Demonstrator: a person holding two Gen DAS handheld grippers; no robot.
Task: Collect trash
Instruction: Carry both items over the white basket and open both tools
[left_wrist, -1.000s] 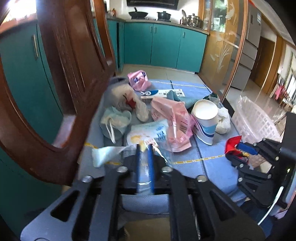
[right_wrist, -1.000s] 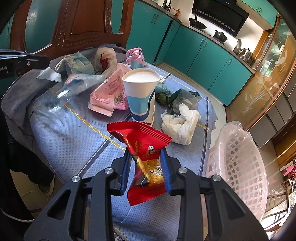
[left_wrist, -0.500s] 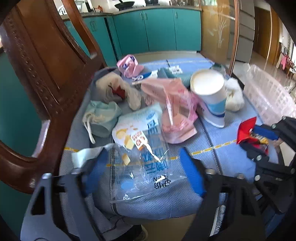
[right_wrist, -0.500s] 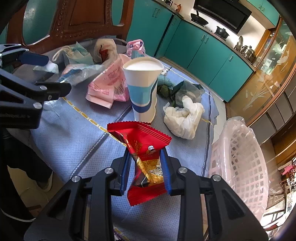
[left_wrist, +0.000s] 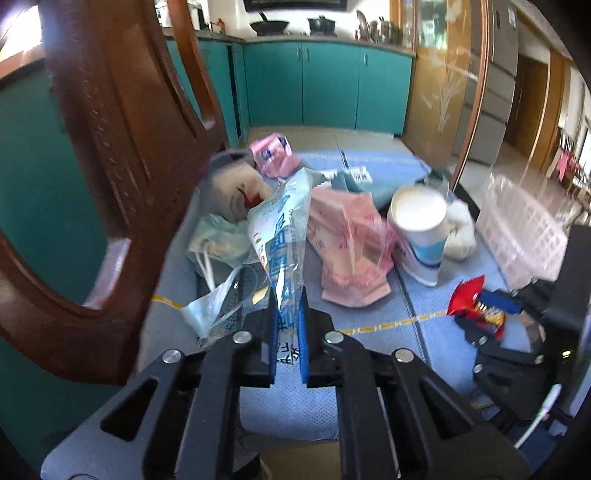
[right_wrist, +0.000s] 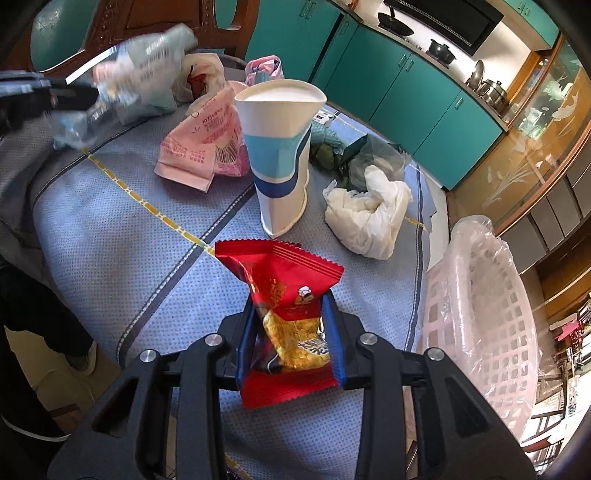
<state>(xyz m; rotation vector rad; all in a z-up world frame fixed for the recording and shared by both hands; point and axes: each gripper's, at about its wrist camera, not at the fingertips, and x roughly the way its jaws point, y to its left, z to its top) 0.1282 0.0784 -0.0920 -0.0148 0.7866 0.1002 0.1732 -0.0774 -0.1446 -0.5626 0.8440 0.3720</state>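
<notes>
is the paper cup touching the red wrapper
Apart. The right wrist view shows bare blue cloth between the cup's base and the top edge of the wrapper, which the right tongs hold.

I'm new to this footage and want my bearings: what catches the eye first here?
The red snack wrapper stands out, clamped in the right gripper at the table's near edge. The left gripper, whose jaws have just closed, pinches a clear printed plastic bag up off the litter. Behind stands a white-and-blue paper cup, with a pink basket off to the right.
</notes>
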